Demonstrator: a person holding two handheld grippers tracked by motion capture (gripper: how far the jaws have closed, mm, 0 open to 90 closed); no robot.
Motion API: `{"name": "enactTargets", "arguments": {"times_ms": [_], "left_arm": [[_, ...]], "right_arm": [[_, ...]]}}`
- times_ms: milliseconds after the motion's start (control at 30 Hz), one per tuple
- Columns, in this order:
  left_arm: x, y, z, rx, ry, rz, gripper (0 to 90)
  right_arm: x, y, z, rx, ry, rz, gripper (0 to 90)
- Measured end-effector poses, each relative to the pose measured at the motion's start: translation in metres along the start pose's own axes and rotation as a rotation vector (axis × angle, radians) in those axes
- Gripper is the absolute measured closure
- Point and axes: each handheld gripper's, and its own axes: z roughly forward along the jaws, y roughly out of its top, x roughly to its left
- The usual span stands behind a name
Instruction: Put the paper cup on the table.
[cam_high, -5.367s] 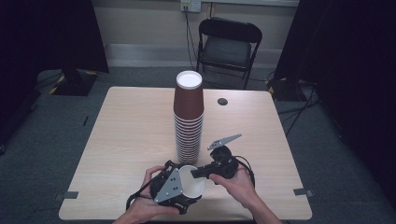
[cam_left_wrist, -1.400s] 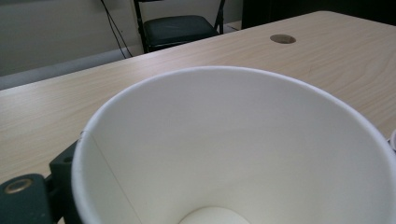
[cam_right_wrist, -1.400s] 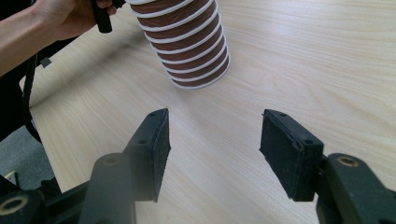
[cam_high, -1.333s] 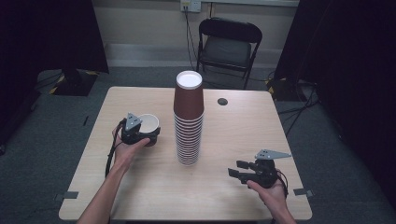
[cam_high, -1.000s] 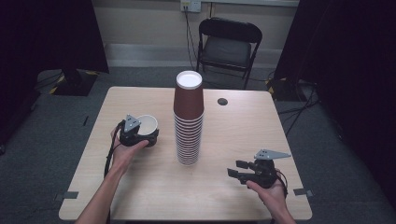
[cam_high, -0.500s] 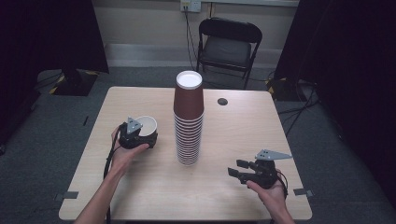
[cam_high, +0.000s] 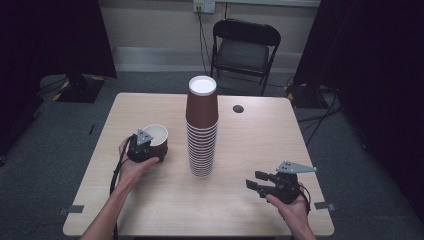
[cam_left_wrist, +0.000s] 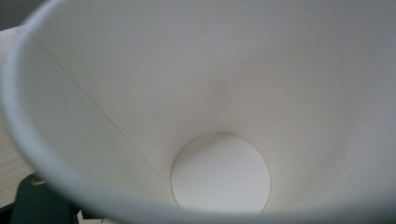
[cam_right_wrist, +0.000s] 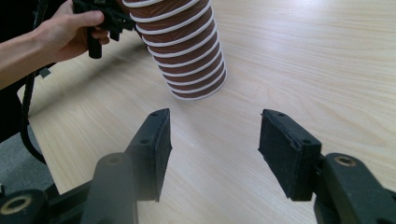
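On the table's left side, a lone cup (cam_high: 156, 137) is standing upright, mouth up, well apart from the tall stack (cam_high: 202, 127) at the middle. The left gripper (cam_high: 142, 147) is sitting against the cup's near wall, and its jaws have just been closing with the cup's rim between them; in the left gripper view the white inside of the cup (cam_left_wrist: 219, 107) is crowding the lens, so the jaws themselves are hidden and I cannot tell whether the pads are already pressing on the paper. The right gripper (cam_high: 260, 182) is resting low near the right front corner, its jaws standing wide apart with nothing between them, pointing toward the stack's base (cam_right_wrist: 187, 56).

To do this step well, the left hand is probably best closing gently: a thin paper wall is going to buckle under a hard squeeze, so a light pinch just below the rolled rim should do. Keeping the cup upright and lifting straight is likely lowering the risk of tipping it or brushing the stack.

No brand, label or readable writing is showing on the cups, the table (cam_high: 260, 130) or the grippers.
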Motion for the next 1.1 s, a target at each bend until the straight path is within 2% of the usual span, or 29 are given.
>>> {"name": "enactTargets", "arguments": {"times_ms": [100,200,267,400,567,733,833,967,1100], "left_arm": [[0.003,-0.001,-0.001,0.012,-0.012,-0.015,15.4],[0.005,-0.004,-0.002,0.044,-0.033,-0.020,15.5],[0.006,-0.006,-0.003,0.076,-0.030,-0.007,15.6],[0.010,-0.008,-0.009,0.072,-0.028,-0.034,15.6],[0.010,-0.007,-0.022,0.064,-0.028,-0.040,15.6],[0.009,-0.006,-0.037,0.063,-0.046,-0.049,16.1],[0.009,-0.008,-0.048,0.033,-0.049,-0.078,16.3],[0.007,-0.007,-0.060,0.033,-0.069,-0.094,16.3],[0.001,-0.006,-0.069,0.061,-0.126,-0.106,16.3]], "right_arm": [[0.000,0.000,0.000,0.001,-0.001,0.001,43.9],[0.000,-0.001,0.000,0.003,0.000,-0.002,43.8],[0.000,-0.001,0.000,0.005,0.002,-0.002,43.8],[-0.001,-0.001,0.001,0.004,-0.002,0.000,43.6],[-0.001,0.000,0.000,-0.003,-0.015,0.000,41.6],[-0.004,-0.001,-0.001,-0.002,-0.030,0.011,40.4],[-0.006,-0.002,-0.003,-0.018,-0.041,0.014,39.5],[-0.008,-0.002,-0.004,-0.018,-0.047,0.018,39.5],[-0.010,-0.003,-0.004,-0.011,-0.055,0.024,39.4]]}}
